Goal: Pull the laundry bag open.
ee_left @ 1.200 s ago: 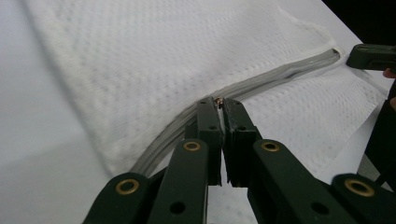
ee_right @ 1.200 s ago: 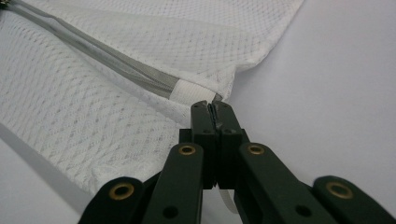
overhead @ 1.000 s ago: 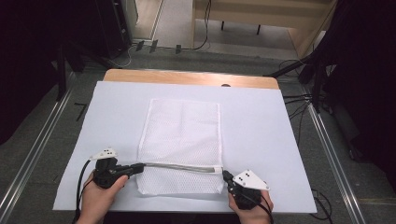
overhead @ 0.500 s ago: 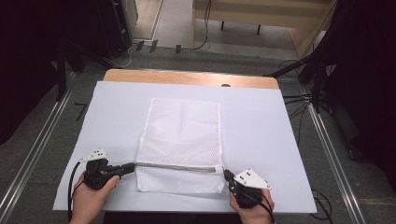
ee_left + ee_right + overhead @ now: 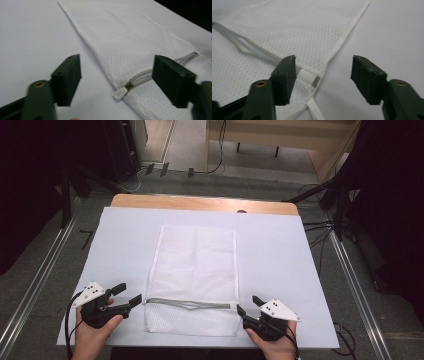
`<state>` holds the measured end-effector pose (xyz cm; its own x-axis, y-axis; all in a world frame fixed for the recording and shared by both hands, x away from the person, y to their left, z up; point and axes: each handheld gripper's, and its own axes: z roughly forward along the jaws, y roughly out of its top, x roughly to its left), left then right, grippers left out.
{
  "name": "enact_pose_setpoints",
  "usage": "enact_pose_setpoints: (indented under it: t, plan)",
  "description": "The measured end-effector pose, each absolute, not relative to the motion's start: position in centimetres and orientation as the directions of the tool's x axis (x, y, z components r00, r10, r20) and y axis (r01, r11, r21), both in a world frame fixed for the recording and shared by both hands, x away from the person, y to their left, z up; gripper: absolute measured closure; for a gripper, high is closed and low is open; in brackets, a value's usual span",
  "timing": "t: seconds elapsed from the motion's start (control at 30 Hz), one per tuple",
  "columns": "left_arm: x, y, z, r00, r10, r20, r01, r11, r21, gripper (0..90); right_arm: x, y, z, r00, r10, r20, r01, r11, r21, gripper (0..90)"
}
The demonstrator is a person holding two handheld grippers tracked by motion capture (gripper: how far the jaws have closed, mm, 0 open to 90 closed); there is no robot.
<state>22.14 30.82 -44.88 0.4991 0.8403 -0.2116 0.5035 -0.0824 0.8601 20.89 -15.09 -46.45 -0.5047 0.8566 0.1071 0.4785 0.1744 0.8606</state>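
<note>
A white mesh bag [image 5: 196, 265] lies flat on the white sheet [image 5: 280, 250], with its grey zipper [image 5: 190, 304] running across near the front edge. My left gripper [image 5: 128, 293] sits just left of the zipper's left end [image 5: 120, 93]. Its jaws have just been opening and stand open, nothing pressed between them [image 5: 117, 75]. My right gripper [image 5: 249, 304] sits at the zipper's right end [image 5: 308, 76]. Its jaws have also just been opening and stand apart [image 5: 323, 72] over the bag's edge [image 5: 294, 32] without gripping it.
The sheet covers a wooden table whose far edge [image 5: 200, 202] shows. Metal rails [image 5: 350, 270] run along both sides on the floor, with cables [image 5: 320, 227] at the right. Bare sheet lies to either side of the bag.
Both grippers have opened and let go of the zipper ends. The zipper, taut before, now lies slack on the bag. The left gripper has drawn slightly to the left.
</note>
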Motion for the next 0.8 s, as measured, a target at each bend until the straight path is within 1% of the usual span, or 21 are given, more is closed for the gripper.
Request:
enact_pose_setpoints:
  t: [0.03,0.07,0.13,0.2,0.3,0.4,0.47,0.53,0.63,0.8]
  plan:
    - [22.2,30.9,-44.9,0.49,0.848,-0.202,0.505,-0.088,0.859,16.2,21.0,-15.4,-46.3,-0.494,0.862,0.11,0.477,0.164,0.863,32.1]
    - [22.2,31.0,-44.8,0.478,0.856,-0.196,0.505,-0.085,0.859,13.5,21.2,-15.7,-46.2,-0.494,0.863,0.108,0.472,0.161,0.867,29.2]
    - [22.3,31.2,-44.7,0.45,0.879,-0.16,0.503,-0.101,0.859,12.7,21.5,-16.5,-45.9,-0.48,0.87,0.118,0.476,0.145,0.867,22.5]
    - [22.2,31.6,-44.7,0.442,0.888,-0.13,0.488,-0.117,0.865,12.8,21.8,-17.4,-45.8,-0.461,0.879,0.117,0.486,0.141,0.862,13.9]
    - [22.3,32.6,-44.5,0.44,0.887,-0.139,0.483,-0.104,0.87,12.7,22.1,-19.0,-45.9,-0.436,0.894,0.107,0.479,0.13,0.868,11.7]
    - [22.4,34.1,-44.4,0.425,0.886,-0.188,0.485,-0.047,0.873,12.6,22.4,-20.7,-45.9,-0.414,0.903,0.111,0.476,0.111,0.872,6.8]
    - [22.5,34.8,-44.5,0.426,0.889,-0.168,0.481,-0.065,0.874,11.0,22.6,-22.0,-45.9,-0.399,0.91,0.114,0.471,0.097,0.877,5.4]
    - [22.6,35.3,-44.7,0.424,0.895,-0.139,0.479,-0.091,0.873,6.6,22.8,-23.2,-45.9,-0.373,0.92,0.119,0.474,0.079,0.877,4.2]
    - [22.8,35.8,-44.8,0.435,0.885,-0.164,0.481,-0.075,0.873,1.3,23.2,-25.3,-46.1,-0.319,0.937,0.139,0.484,0.035,0.874,2.5]
    - [22.9,35.4,-44.9,0.444,0.884,-0.149,0.487,-0.098,0.868,1.0,23.3,-27.1,-46.4,-0.267,0.95,0.164,0.493,-0.011,0.87,2.5]
